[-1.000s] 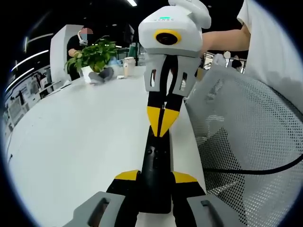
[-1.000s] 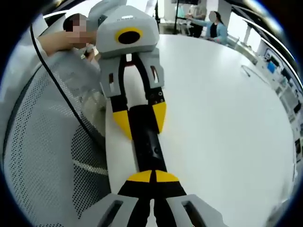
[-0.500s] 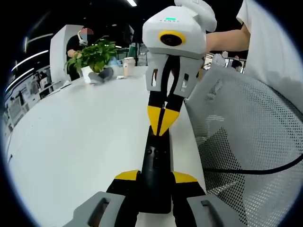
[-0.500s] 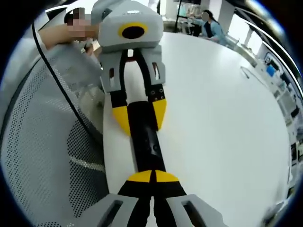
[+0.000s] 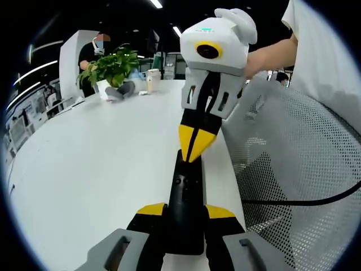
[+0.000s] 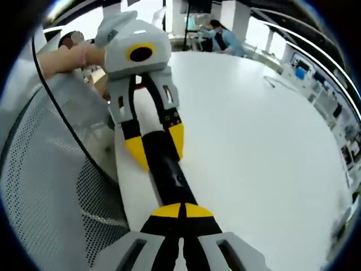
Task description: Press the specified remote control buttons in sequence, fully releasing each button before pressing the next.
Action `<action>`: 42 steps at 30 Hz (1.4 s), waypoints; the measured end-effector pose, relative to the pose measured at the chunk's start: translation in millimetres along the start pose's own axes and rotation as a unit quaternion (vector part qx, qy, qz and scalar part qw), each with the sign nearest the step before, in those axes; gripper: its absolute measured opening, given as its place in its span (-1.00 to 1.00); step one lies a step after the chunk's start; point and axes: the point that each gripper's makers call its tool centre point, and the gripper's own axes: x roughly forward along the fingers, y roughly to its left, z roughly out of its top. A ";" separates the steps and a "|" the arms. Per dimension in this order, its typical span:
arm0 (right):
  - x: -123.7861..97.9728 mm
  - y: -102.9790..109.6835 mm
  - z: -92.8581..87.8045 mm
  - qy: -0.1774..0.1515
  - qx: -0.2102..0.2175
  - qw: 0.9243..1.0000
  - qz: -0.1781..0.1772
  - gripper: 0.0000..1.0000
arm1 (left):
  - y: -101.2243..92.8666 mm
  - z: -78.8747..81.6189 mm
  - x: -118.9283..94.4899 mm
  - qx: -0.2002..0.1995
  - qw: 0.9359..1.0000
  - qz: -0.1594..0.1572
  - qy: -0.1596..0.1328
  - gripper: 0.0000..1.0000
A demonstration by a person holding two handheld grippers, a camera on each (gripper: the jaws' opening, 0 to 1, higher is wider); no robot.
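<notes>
Claws (image 5: 194, 152) (image 6: 153, 148), two, flank one remote (image 5: 184, 195).

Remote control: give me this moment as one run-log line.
remote control: held at one end by left gripper | right gripper: shut, tips at remote's far end | surface: white table

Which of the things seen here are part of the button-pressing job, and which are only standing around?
Part of the job:
- remote control, black, lying on the white table
- left gripper, shut on the remote's near end
- right gripper, shut, tips at the remote's far end

Only standing around:
- potted plant
- cup
- mesh chair
- black cable
</notes>
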 end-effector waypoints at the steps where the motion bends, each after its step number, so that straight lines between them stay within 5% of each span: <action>1: 0.0 -0.4 0.5 -0.008 0.023 1.000 0.001 -1.00 | 0.2 0.0 0.1 0.000 1.000 0.000 0.000 -0.51; 4: -0.1 -2.0 1.9 -0.029 0.069 0.997 -0.001 -1.00 | 0.3 -0.1 0.1 0.000 1.000 -0.001 -0.001 -0.51; 13: 0.1 1.1 4.1 -0.062 0.050 0.997 -0.012 -1.00 | 0.7 -0.1 0.5 0.001 1.000 -0.001 -0.001 -0.51; 19: 4.9 5.7 7.4 -0.039 -0.064 0.997 -0.015 -1.00 | 0.8 -0.1 0.6 0.001 1.000 -0.001 -0.001 -0.51; 24: 6.4 7.6 6.4 0.014 -0.178 0.984 -0.024 -1.00 | 0.5 0.1 0.6 0.004 1.000 0.000 0.000 -0.51; 32: 9.4 7.4 6.7 0.071 -0.210 0.975 -0.013 -1.00 | 0.2 0.0 0.4 0.005 1.000 0.000 0.001 -0.51; 34: 8.8 7.3 6.0 0.073 -0.211 0.975 -0.013 -1.00 | 0.4 -0.3 0.6 0.007 1.000 0.000 0.002 -0.51; 39: 7.2 5.4 6.7 0.038 -0.117 0.992 -0.017 -1.00 | -0.4 -0.1 0.4 0.010 1.000 0.001 0.005 -0.51; 42: 5.5 4.6 7.2 0.017 -0.084 0.996 -0.011 -1.00 | -0.3 -0.4 0.4 0.010 1.000 0.001 0.005 -0.51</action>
